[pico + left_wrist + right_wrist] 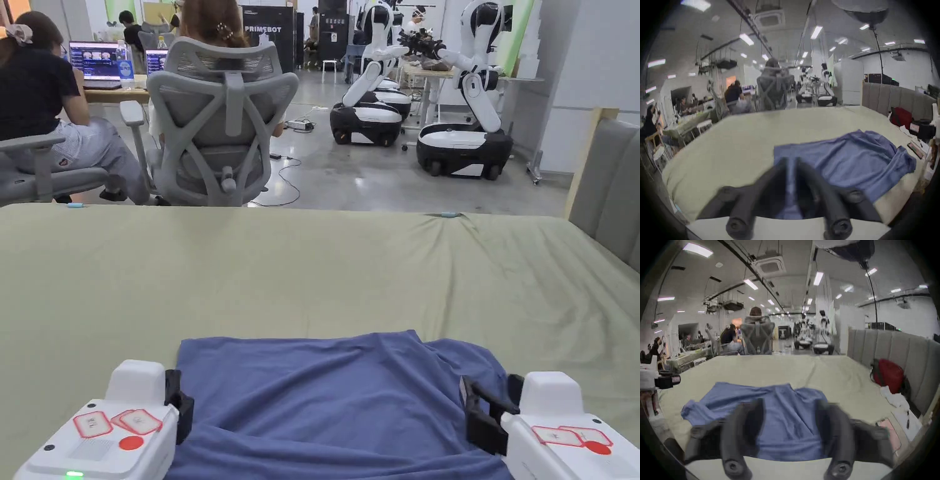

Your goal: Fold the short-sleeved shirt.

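1. The blue shirt lies on the green-sheeted bed, near its front edge. It is roughly flat, and a ridge of fabric is raised toward the right.
2. The left gripper has its fingers drawn nearly together on a strip of shirt edge, judged a hold for lifting a fold.
3. The right gripper has its fingers spread wide over the cloth and grips nothing.
4. The head view shows both grippers flanking the shirt. The right gripper view adds a red bag against the grey headboard.
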### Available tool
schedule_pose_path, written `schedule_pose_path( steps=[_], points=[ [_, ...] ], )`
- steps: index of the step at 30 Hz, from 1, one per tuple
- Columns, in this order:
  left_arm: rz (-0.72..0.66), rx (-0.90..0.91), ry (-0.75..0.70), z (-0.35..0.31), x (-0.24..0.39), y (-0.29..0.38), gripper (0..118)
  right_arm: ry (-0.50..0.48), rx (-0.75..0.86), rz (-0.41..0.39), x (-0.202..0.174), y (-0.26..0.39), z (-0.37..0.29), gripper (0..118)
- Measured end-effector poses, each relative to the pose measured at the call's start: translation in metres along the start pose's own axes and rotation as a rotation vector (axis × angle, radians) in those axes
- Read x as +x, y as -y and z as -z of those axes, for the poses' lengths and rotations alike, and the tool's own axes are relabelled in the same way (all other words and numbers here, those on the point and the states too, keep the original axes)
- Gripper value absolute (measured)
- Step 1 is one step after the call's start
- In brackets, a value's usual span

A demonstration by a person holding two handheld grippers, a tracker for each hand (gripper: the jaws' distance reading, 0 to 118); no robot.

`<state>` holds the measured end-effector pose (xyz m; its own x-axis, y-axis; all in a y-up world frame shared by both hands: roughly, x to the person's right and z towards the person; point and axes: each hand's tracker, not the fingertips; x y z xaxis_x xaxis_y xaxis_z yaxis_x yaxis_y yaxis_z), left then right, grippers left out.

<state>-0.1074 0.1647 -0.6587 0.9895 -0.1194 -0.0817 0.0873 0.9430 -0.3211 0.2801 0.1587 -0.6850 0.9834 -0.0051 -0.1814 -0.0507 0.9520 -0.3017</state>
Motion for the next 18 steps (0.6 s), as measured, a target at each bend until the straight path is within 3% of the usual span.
schedule_pose_path(
  steps=[2,3,7,15,16,17,18],
  points=[
    [-0.027,-0.015,0.005,0.01,0.001,-0.001,0,-0.005,0.005,-0.022,-0.009,-0.002,0.008,16],
    [-0.057,-0.06,0.047,0.016,0.0,-0.002,0,0.005,0.014,-0.039,-0.012,-0.003,0.011,0],
    [0.009,-0.138,0.046,0.051,-0.003,-0.005,0,-0.023,-0.006,-0.062,-0.015,-0.005,0.027,0],
    [-0.071,-0.366,0.065,0.202,-0.039,-0.017,0,-0.03,-0.058,-0.1,0.001,-0.01,0.069,0],
    [-0.087,-0.392,0.063,0.221,-0.042,-0.016,10,-0.029,-0.065,-0.1,0.004,-0.012,0.073,0],
    [-0.09,-0.418,0.037,0.241,-0.044,-0.015,39,-0.024,-0.074,-0.099,0.008,-0.012,0.079,0],
    [-0.085,-0.433,0.03,0.256,-0.043,-0.014,88,-0.018,-0.081,-0.099,0.012,-0.013,0.084,0]
  ],
)
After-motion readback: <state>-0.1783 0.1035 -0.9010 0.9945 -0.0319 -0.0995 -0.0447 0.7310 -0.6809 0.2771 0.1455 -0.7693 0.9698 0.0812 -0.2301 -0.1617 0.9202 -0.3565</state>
